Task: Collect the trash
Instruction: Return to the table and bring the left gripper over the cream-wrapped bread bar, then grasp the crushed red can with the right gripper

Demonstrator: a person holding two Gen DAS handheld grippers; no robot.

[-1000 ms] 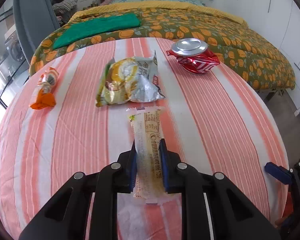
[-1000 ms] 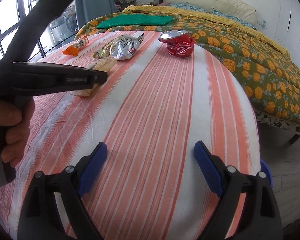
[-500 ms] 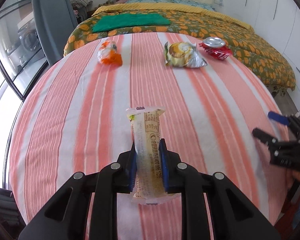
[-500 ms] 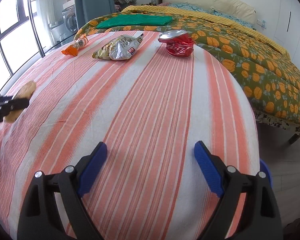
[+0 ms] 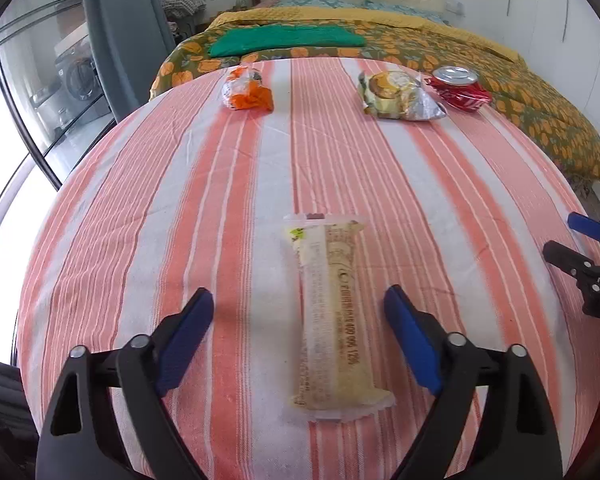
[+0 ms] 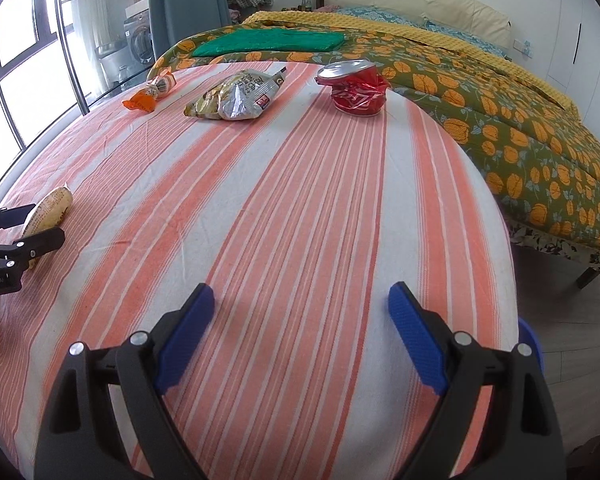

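Note:
A long pale yellow snack wrapper [image 5: 332, 312] lies on the striped cloth between the fingers of my left gripper [image 5: 298, 300], whose jaws are opening wide and no longer touch it. The same wrapper [image 6: 50, 208] shows at the left edge of the right wrist view. At the table's far side lie an orange wrapper [image 5: 246, 92], a silver-yellow crumpled bag [image 5: 400, 96] and a crushed red can [image 5: 460, 88]. My right gripper [image 6: 300, 308] stands open over bare cloth with nothing between its fingers.
The round table [image 6: 300, 200] carries a pink and white striped cloth. Behind it stands a bed [image 6: 480, 92] with an orange-flowered cover and a folded green cloth [image 6: 272, 42]. Windows and a grey curtain [image 5: 120, 32] are at the left.
My left gripper carried the long wrapper back toward the near left part of the table, then its jaws opened and the wrapper now lies free on the cloth. The right gripper kept still.

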